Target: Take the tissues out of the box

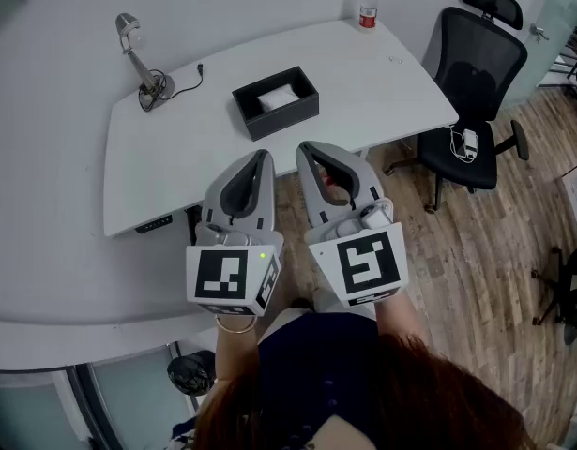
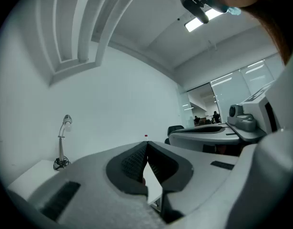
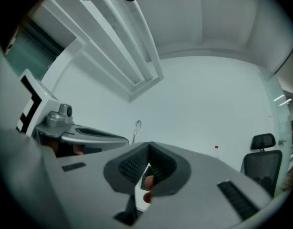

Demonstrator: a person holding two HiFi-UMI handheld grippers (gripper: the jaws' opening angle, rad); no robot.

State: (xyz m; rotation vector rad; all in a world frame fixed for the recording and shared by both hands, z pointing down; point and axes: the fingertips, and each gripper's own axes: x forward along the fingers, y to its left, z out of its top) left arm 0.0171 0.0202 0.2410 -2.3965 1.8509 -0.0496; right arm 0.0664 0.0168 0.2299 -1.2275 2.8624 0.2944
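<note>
Tissues [image 1: 278, 96]: white, inside the box.
Box [image 1: 279, 118]: black, open top, middle of the white desk [image 1: 382, 82].
Left claw [image 1: 263, 155]: closed tight, holding nothing, well short of the box.
Right claw [image 1: 305, 147]: closed too, empty, just beside it.
Bottle [image 1: 367, 6]: far desk edge, label too small to read.

I count two claws: my left claw [image 1: 263, 156] and my right claw [image 1: 306, 149], side by side just short of the one desk [image 1: 382, 82]. On the desk there is one box [image 1: 275, 102] near the middle with one white stack of tissues [image 1: 278, 96] inside, one lamp [image 1: 144, 67] toward the left end and one bottle [image 1: 367, 6] at the far right edge. Off the desk's right end stands one chair [image 1: 474, 87] in full view, with one small white item on its seat that I cannot identify.
</note>
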